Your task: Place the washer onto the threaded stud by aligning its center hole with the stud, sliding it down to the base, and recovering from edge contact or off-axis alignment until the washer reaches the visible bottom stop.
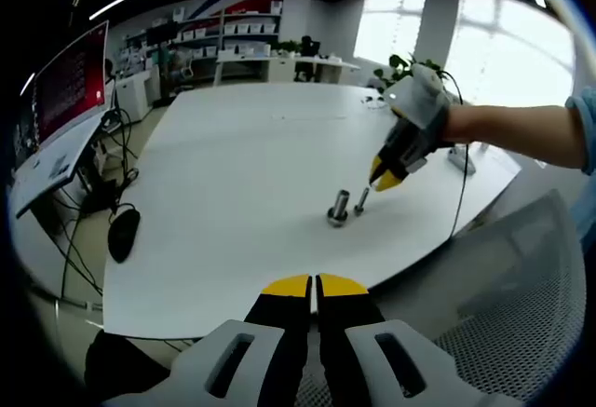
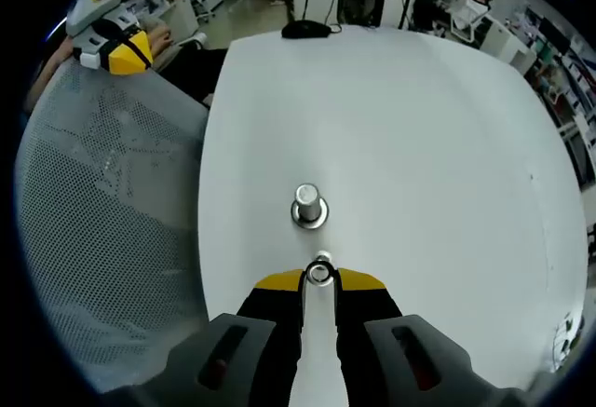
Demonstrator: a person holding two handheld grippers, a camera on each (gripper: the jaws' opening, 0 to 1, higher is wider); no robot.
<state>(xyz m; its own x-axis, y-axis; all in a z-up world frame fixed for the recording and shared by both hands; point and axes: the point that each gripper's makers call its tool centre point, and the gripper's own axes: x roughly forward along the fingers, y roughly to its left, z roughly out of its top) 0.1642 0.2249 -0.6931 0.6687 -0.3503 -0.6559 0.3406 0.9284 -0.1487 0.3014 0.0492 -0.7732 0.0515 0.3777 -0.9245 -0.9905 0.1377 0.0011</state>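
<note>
Left gripper [image 1: 314,285]: yellow-tipped jaws pressed together, empty, hanging off the near edge of the white table [image 1: 233,183] beside a grey mesh chair [image 2: 102,221]. Silver threaded stud [image 2: 308,206] on its round base stands upright near that edge. Right gripper [image 2: 319,279]: jaws pinching the small silver washer [image 2: 320,272] at the tips, just beside the stud, not yet on it.
</note>
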